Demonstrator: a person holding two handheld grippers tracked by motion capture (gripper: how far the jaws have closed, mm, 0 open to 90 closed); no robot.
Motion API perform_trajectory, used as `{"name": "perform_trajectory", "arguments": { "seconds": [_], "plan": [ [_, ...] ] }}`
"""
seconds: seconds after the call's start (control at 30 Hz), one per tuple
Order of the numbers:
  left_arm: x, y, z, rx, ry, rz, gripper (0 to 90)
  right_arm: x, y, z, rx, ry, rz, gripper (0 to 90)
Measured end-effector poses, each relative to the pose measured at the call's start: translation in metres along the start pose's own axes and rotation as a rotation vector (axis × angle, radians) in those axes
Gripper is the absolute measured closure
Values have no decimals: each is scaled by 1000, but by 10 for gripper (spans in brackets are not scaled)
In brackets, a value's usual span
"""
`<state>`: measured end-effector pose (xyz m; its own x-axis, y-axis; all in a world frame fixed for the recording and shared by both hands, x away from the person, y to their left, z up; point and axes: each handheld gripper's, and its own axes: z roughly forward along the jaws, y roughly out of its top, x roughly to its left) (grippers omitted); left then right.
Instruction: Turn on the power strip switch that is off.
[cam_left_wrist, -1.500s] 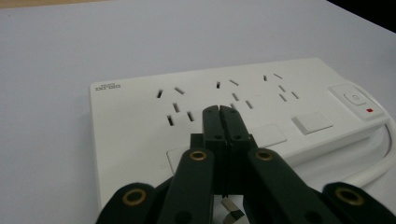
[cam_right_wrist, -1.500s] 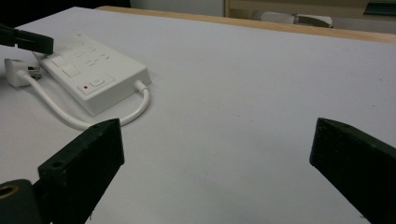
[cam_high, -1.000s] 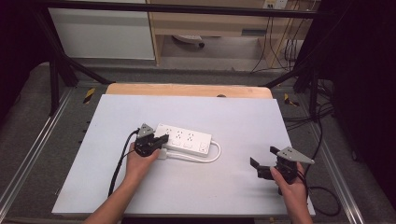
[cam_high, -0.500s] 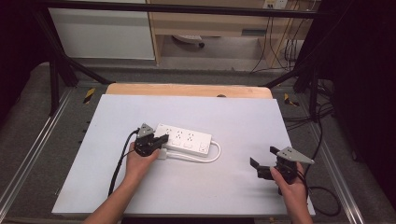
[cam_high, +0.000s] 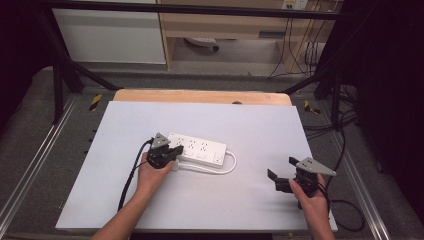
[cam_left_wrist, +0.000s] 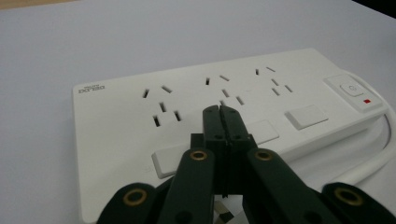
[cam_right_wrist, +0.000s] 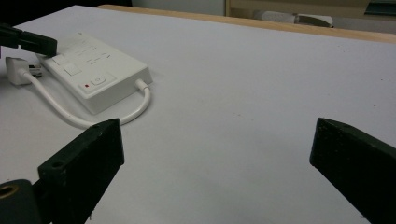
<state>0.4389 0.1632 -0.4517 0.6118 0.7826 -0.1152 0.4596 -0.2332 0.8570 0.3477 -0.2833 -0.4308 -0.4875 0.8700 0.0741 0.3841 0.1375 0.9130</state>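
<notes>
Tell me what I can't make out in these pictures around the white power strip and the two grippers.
- White plastic power strip: near edge hidden in the left gripper view by the shut left gripper.
- Its white plug: prongs too small in the right gripper view.
- Right gripper: open, jaws cut by the frame's bottom.

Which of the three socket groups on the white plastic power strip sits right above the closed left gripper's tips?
The middle socket group: the left gripper, jaws shut, points straight at it, on the white plastic power strip.
</notes>
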Motion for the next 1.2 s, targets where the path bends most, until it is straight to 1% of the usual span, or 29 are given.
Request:
{"name": "perform_trajectory", "arguments": {
  "seconds": [0.1,0.23,0.43,0.53,0.57,0.6,0.7,0.8,1.0,1.1,1.2],
  "plan": [
    [3,0,-1,-19,7,-18,900,-1,0,-1,-5,-2,4,35],
    [3,3,-5,-40,-2,-12,900,-2,0,-1,-6,-4,5,35],
    [3,3,-6,-45,-2,-9,900,0,0,-1,-5,-1,1,34],
    [3,4,-8,-52,-3,-22,900,-1,0,-1,-6,-2,3,35],
    [3,5,-8,-56,2,-27,893,-1,0,-1,-5,-2,3,34],
    [3,5,-8,-54,6,-27,848,-1,0,-1,-5,-3,2,34],
    [3,5,-9,-55,11,-25,835,-1,0,0,-4,-1,0,34],
    [4,6,-11,-64,17,-30,778,-1,0,0,-5,0,-1,34],
    [4,7,-13,-75,14,-32,707,-1,0,0,-3,1,1,34],
    [4,7,-13,-77,8,-32,699,-1,0,0,-4,1,0,34],
    [3,8,-14,-79,4,-33,673,-1,0,0,-4,1,0,34]
  ]
}}
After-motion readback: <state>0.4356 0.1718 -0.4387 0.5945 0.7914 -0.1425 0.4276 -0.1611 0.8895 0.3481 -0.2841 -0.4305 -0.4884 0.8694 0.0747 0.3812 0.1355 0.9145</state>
